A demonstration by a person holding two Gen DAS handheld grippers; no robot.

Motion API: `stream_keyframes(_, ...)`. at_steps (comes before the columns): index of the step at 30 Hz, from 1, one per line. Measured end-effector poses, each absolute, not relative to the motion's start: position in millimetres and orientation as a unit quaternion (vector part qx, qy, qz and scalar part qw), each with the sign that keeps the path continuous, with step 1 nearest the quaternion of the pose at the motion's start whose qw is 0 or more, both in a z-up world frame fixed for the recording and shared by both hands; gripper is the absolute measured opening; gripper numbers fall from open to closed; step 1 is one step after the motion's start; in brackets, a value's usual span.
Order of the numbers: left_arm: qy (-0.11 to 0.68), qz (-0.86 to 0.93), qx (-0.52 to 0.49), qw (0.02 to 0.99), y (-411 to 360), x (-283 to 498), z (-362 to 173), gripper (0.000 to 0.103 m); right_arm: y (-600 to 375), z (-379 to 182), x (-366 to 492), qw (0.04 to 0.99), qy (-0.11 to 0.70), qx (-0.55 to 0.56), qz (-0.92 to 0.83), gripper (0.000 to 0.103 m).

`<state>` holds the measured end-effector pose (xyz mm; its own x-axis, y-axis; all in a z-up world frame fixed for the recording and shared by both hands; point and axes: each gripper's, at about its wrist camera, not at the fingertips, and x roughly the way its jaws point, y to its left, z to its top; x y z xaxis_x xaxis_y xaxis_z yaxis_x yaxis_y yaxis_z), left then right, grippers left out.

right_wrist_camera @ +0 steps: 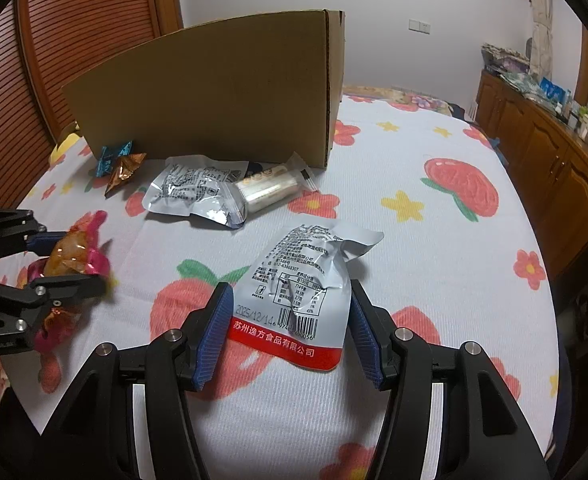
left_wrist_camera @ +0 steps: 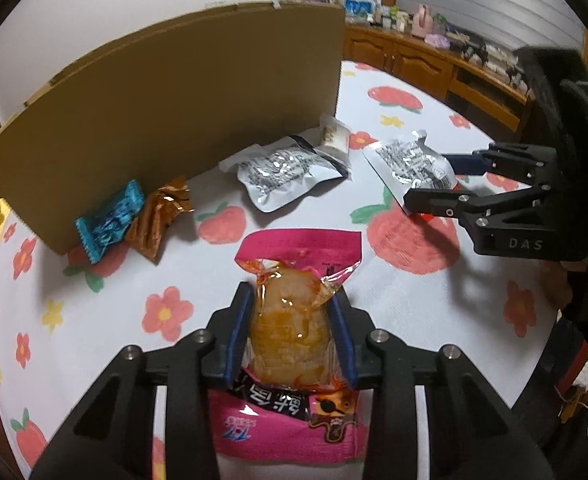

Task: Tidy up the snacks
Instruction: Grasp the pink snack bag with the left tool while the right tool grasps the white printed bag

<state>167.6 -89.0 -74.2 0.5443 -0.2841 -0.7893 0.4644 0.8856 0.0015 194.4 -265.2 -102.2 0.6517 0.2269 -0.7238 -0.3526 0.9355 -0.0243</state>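
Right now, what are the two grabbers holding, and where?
Left gripper pinches the pink snack packet at its clear middle. Right gripper straddles the silver pouch; grip unclear.

A bed sheet [right_wrist_camera: 433, 280] with red flowers and peaches carries everything. On it, far back, stands a big brown box [right_wrist_camera: 222, 92]. A blue candy [right_wrist_camera: 112, 158], an orange candy [right_wrist_camera: 124, 172], a silver bag [right_wrist_camera: 198, 192] and a clear roll packet [right_wrist_camera: 272, 190] lie by the box. Another silver bag [right_wrist_camera: 305, 280] lies nearer.
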Motion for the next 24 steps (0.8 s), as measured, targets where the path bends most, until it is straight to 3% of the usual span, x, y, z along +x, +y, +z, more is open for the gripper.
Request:
stream_keyframes(7,0.405,-0.207,0.061,0.888,-69.7,159.6,-63.0,0.037,-261.6,-102.8,194.1,0.905,0.386,-0.090,0.158,0.062)
stream_keyframes(10,0.400,-0.209,0.055,0.891,-67.8,156.5,-61.0,0.037,-254.1,-103.4,196.2,0.903,0.391,-0.110,0.142,0.071)
stream_keyframes(13,0.397,-0.212,0.050,0.891,-67.1,154.1,-61.0,0.037,-255.5,-101.9,201.2,0.902,0.397,-0.091,0.140,0.069)
stream_keyframes(19,0.397,-0.214,0.042,0.891,-62.0,150.8,-61.8,0.037,-259.2,-98.9,199.5,0.904,0.396,-0.072,0.146,0.044)
stream_keyframes(21,0.400,-0.212,0.036,0.891,-60.0,152.8,-63.2,0.037,-262.2,-98.3,197.1,0.902,0.399,-0.054,0.157,0.025)
stream_keyframes(24,0.402,-0.209,0.033,0.891,-59.0,154.5,-63.6,0.037,-262.3,-97.3,192.7,0.903,0.395,-0.050,0.163,0.016)
